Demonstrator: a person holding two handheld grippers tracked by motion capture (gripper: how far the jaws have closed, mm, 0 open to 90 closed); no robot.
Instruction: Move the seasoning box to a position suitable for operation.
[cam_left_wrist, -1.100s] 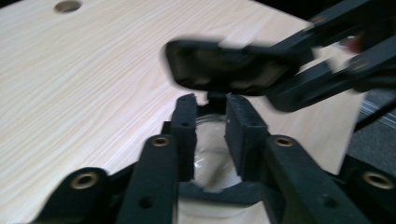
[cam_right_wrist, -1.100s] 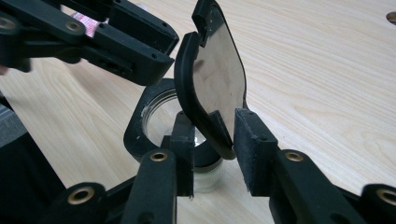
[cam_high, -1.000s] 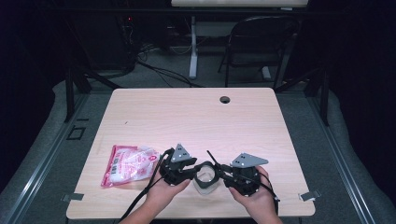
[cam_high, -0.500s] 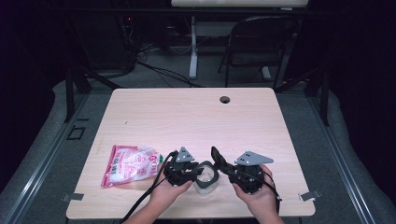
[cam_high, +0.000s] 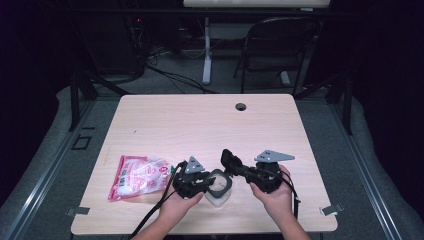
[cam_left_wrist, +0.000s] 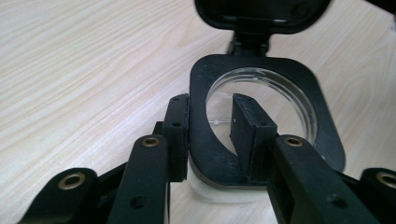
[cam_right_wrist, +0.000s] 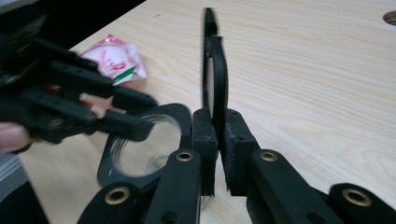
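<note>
Nearest the person, the clear container (cam_high: 218, 187) with its black collar sits on the surface (cam_high: 200, 125) between both hands. The left hand-held gripper (cam_left_wrist: 211, 126) clamps the collar's near wall, one jaw outside and one inside the opening, steadying it. The right hand-held gripper (cam_right_wrist: 215, 122) has just been closing and now pinches the hinged black lid (cam_right_wrist: 215, 74), which stands upright on edge; a second ago its jaws stood apart beside the lid. So the opening looks ready for filling. Farther left lies the pink packet (cam_high: 139, 176), untouched.
</note>
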